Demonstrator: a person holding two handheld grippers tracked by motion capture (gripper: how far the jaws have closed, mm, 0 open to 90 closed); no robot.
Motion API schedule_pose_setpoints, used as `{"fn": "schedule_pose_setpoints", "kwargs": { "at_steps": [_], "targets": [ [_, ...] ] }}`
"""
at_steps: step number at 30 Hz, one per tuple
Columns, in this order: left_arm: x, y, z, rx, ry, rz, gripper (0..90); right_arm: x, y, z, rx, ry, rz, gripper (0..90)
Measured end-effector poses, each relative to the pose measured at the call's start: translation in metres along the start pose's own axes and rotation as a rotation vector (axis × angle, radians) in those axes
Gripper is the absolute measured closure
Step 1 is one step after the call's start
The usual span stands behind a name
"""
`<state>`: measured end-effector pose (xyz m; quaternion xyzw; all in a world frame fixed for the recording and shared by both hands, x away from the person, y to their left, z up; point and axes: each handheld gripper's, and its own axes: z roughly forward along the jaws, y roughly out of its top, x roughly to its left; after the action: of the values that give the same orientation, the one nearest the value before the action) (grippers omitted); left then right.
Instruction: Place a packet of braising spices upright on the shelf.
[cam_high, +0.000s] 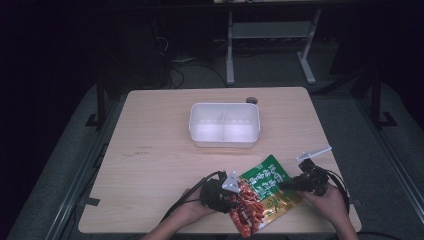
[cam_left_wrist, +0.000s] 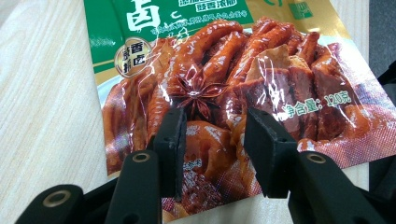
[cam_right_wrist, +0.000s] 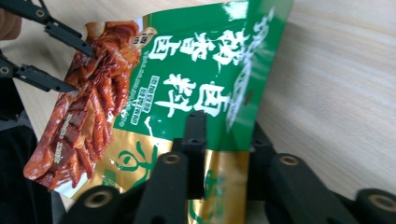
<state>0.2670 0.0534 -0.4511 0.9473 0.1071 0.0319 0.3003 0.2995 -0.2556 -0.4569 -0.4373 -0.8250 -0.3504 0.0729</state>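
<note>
A snack bag (cam_high: 265, 187), green and gold with a picture of red braised meat, lies near the table's front edge. In the left gripper view the bag (cam_left_wrist: 210, 60) is under my left gripper (cam_left_wrist: 212, 128), whose jaws stand apart over the meat picture. From the left, my left gripper (cam_high: 239, 200) points at the bag's red end. My right gripper (cam_high: 286, 186) comes in from the right. In its own view, my right gripper (cam_right_wrist: 226, 135) holds the gold edge of the bag (cam_right_wrist: 201, 60), one jaw above and one below. The left gripper (cam_right_wrist: 79, 67) shows open at the far corner.
A white plastic container (cam_high: 225, 106) with a middle divider stands behind the bag at the table's centre. The wooden table (cam_high: 150, 150) has bare room to the left. A round cable hole (cam_high: 251, 100) sits by the far edge. A metal frame stands on the floor beyond.
</note>
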Motion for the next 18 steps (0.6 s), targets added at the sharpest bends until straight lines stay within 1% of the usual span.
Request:
{"fn": "schedule_pose_setpoints", "kwargs": {
  "at_steps": [1, 2, 3, 5, 6, 10, 15, 16, 17, 18],
  "targets": [
    [0.0, 0.0, 0.0, -0.003, 0.001, -0.002, 58.4, 0.0, 0.0, -0.001, -0.003, -0.004, 0.002, 79.3],
    [0.0, -0.001, 0.0, -0.006, 0.001, -0.003, 58.4, -0.001, -0.001, -0.001, -0.004, -0.007, 0.006, 79.9],
    [0.0, -0.001, 0.0, -0.012, 0.0, -0.007, 58.3, -0.002, -0.002, 0.0, -0.002, -0.01, 0.011, 83.1],
    [0.0, -0.001, -0.001, -0.008, 0.003, -0.002, 57.7, -0.002, -0.002, 0.0, 0.002, -0.014, 0.018, 84.4],
    [0.001, -0.001, -0.001, -0.007, 0.006, -0.004, 55.7, -0.002, -0.002, 0.001, 0.001, -0.013, 0.02, 84.8],
    [0.004, -0.003, -0.007, -0.027, 0.005, -0.019, 54.2, -0.004, -0.003, 0.0, -0.006, 0.0, 0.025, 86.5],
    [0.006, -0.006, -0.014, -0.034, 0.017, -0.021, 52.0, -0.004, -0.003, -0.001, -0.01, 0.008, 0.034, 87.8],
    [0.007, -0.007, -0.016, -0.04, 0.023, -0.022, 50.5, -0.004, -0.003, -0.001, -0.011, 0.009, 0.035, 87.8],
    [0.009, -0.01, -0.022, -0.058, 0.031, -0.031, 49.0, -0.005, -0.003, -0.001, -0.012, 0.012, 0.036, 87.8],
    [0.009, -0.01, -0.022, -0.058, 0.031, -0.031, 48.2, -0.005, -0.003, -0.002, -0.016, 0.016, 0.039, 88.0]
  ]
}}
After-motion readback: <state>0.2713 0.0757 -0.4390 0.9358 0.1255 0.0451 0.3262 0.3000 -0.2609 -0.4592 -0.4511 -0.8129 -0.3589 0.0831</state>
